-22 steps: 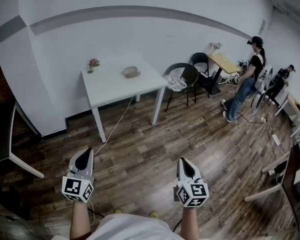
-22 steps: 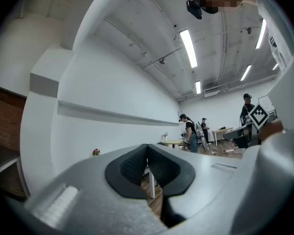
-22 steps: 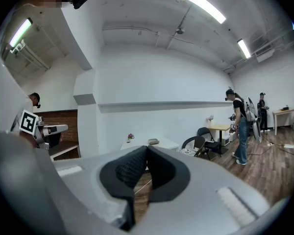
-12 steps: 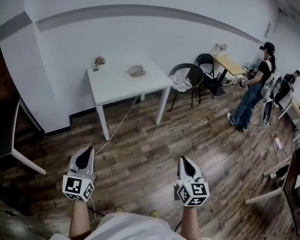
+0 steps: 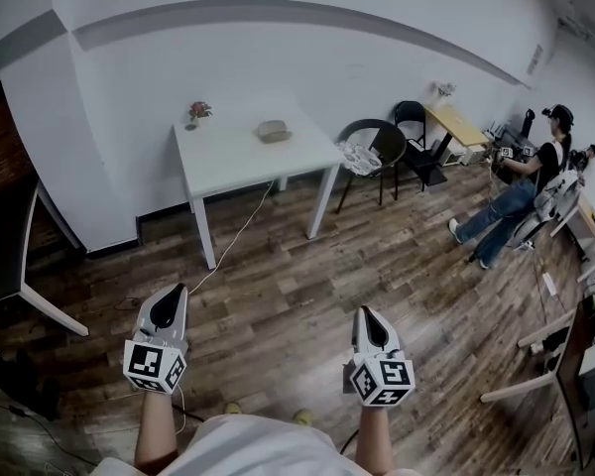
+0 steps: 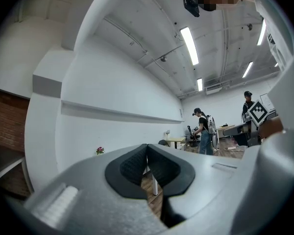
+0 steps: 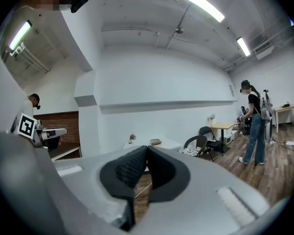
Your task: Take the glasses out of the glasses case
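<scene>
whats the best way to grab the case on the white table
Probably from above, gripping across its narrow width at the middle: the case lies flat on the table, long side left to right. Its opening seam is too small to see.

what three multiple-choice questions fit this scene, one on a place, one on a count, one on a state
1. Where is the glasses case?
A. on the floor
B. on the white table
C. held in a gripper

2. How many things stand on that table?
A. two
B. four
C. none

3. How are the left gripper and the right gripper?
A. both open
B. both shut and empty
C. left shut on the case, right open

Answers:
1. B, the head view shows the case lying toward the table's far side, well away from the person.
2. A, only the case and a small flower pot are on it.
3. B, each gripper view shows the jaws meeting with nothing between them.
</scene>
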`<state>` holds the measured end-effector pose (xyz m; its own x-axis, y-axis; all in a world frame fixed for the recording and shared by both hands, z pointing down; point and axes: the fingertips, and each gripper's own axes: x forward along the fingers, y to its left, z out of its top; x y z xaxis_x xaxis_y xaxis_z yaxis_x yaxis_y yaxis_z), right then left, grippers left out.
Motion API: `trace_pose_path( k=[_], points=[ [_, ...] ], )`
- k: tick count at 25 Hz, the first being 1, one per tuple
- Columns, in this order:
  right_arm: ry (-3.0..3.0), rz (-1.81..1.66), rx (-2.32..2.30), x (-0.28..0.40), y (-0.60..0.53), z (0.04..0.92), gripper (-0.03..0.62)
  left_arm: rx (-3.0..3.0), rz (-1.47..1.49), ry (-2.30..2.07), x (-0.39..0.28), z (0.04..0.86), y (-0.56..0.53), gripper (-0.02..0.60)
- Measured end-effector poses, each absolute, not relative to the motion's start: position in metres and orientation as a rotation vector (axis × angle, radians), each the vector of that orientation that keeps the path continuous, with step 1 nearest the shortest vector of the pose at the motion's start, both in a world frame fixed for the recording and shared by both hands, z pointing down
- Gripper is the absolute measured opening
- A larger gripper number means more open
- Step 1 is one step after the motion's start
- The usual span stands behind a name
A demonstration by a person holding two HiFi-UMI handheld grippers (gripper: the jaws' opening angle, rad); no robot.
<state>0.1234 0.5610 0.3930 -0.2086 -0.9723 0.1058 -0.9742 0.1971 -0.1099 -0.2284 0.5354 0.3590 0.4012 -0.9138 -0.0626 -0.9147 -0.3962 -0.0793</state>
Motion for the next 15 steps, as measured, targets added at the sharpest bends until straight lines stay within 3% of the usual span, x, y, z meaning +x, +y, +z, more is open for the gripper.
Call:
trace_pose_path(
  k=[11,13,15],
  points=[
    [-2.411,0.24,1.97,0.121,0.558,0.395,0.003,-2.562,0.0,1.672,-0.229,0.362,0.529,0.016],
    [-2.414,0.244,1.959,0.116,0.557,0.398,0.003,-2.566,0.0,1.678,-0.232,0.365,0.529,0.07],
    [-2.416,0.249,1.952,0.113,0.556,0.4,0.003,-2.569,-0.002,1.683,-0.233,0.367,0.528,0.083]
  ],
)
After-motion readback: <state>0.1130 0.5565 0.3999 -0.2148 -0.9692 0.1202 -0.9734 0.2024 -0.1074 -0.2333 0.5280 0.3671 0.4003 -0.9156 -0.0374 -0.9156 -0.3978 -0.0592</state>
